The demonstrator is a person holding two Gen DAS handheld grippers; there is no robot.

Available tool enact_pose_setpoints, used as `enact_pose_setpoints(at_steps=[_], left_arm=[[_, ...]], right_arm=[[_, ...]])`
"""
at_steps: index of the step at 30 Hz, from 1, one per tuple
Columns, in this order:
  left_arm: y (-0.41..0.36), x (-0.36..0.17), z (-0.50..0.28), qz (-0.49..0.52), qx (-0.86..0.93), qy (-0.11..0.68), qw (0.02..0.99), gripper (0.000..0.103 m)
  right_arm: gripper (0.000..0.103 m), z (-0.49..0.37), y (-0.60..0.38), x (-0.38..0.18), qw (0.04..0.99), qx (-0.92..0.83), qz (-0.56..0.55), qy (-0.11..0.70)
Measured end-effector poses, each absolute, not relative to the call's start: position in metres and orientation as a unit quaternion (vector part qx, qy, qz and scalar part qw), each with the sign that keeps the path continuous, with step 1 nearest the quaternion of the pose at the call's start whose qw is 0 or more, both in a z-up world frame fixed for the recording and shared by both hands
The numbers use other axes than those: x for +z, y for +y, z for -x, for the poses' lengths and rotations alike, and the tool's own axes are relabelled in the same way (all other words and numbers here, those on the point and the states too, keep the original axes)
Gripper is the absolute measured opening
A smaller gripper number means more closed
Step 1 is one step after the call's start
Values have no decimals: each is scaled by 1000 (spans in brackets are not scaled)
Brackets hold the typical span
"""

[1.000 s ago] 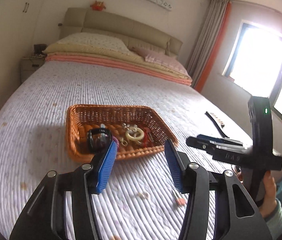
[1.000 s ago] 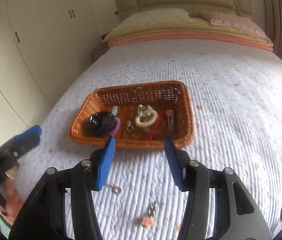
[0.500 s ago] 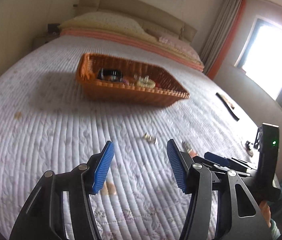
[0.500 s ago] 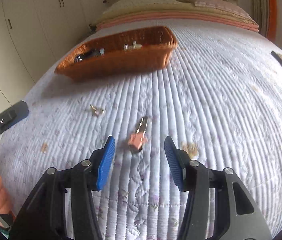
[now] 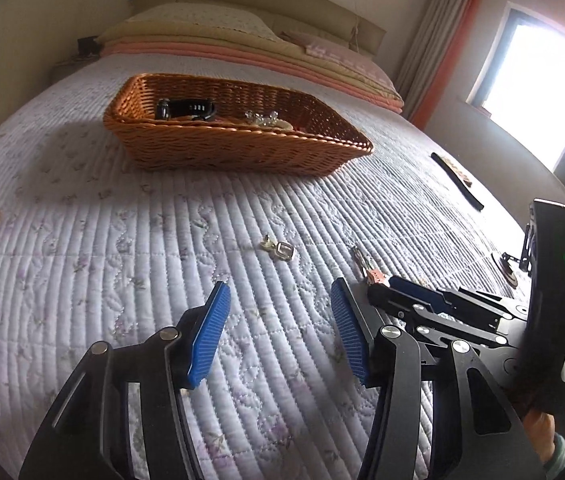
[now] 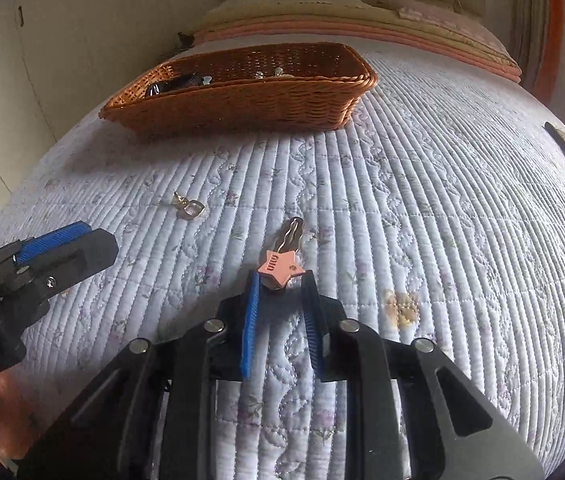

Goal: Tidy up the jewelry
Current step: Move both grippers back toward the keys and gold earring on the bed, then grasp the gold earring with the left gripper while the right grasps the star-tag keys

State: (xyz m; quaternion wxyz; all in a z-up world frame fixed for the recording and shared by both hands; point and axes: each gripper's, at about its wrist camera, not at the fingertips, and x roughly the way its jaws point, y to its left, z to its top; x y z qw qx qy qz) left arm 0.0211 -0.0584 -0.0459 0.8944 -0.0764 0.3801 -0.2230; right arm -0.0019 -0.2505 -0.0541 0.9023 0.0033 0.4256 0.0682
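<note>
A pink star hair clip lies on the quilted bedspread. My right gripper is down at the quilt with its jaws narrowed around the clip's star end; the pads look close to it or just touching. The clip also shows in the left wrist view. A small silver earring lies ahead of my left gripper, which is open, empty and low over the quilt. The earring also shows in the right wrist view. The wicker basket holds a black band and other jewelry.
A black strap lies on the bed to the right. A small brown piece lies near the right bed edge. Pillows are at the head of the bed. A yellowish spot is beside the right gripper.
Both grippers have dropped low toward the quilt and moved forward. The right gripper's jaws have narrowed around the star clip. The left gripper stays open.
</note>
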Motion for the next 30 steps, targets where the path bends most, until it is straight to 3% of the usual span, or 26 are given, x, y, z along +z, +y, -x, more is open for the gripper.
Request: enact_pose_setpoints(at_steps=[10,22,30], left_arm=[[-84,-63,-64,66,-227,425,874,40],[-112,-62,-90,-19,-289,413,863,40],[-105,-64,-82,-34,-229,417,879,36]], right_arm=[[19,-26,-288,-54,903,77,-25,422],[19,-26,-297,-57,904,96,-52,413],[19,-26,-297,-57,906,96,-53,410]])
